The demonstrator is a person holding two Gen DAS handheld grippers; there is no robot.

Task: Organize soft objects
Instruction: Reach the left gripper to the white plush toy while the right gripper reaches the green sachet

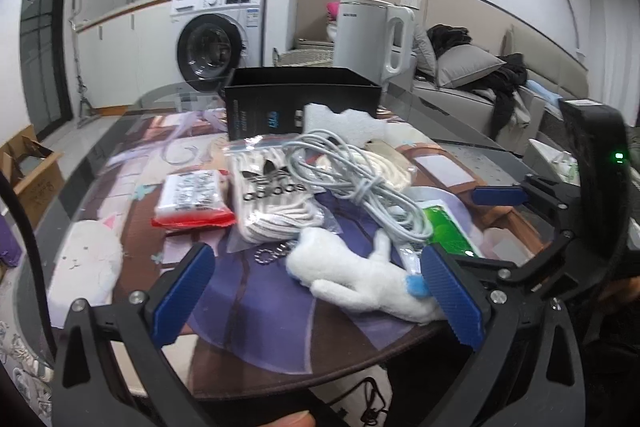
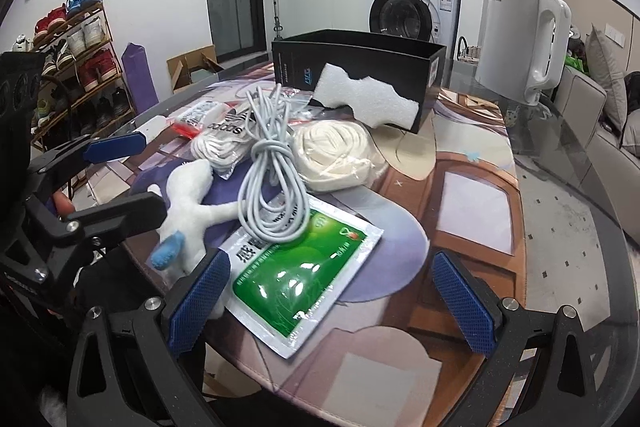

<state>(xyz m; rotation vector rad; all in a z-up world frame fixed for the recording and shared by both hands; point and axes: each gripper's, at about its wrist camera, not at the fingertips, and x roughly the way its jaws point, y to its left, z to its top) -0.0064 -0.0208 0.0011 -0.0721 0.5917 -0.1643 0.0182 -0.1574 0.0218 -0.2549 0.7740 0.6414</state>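
A white plush toy (image 1: 356, 275) with a blue tip lies near the table's front edge, just ahead of my open left gripper (image 1: 320, 291); the same white plush toy (image 2: 188, 203) shows left of my open right gripper (image 2: 332, 291). A green sachet (image 2: 300, 267) lies between the right fingers' line of sight. A grey coiled cable (image 2: 272, 179) rests over a bagged white cord (image 2: 336, 155) and a bag of white laces (image 1: 272, 199). A white foam piece (image 2: 364, 99) leans on the black open box (image 2: 360, 67). A red-edged packet (image 1: 192, 199) sits left.
A white kettle (image 2: 524, 43) stands at the table's back right. A printed mat (image 2: 472, 211) covers the round glass table. A washing machine (image 1: 216, 35), a shoe rack (image 2: 76, 59), a cardboard box (image 1: 28, 175) and a sofa (image 1: 480, 95) surround the table.
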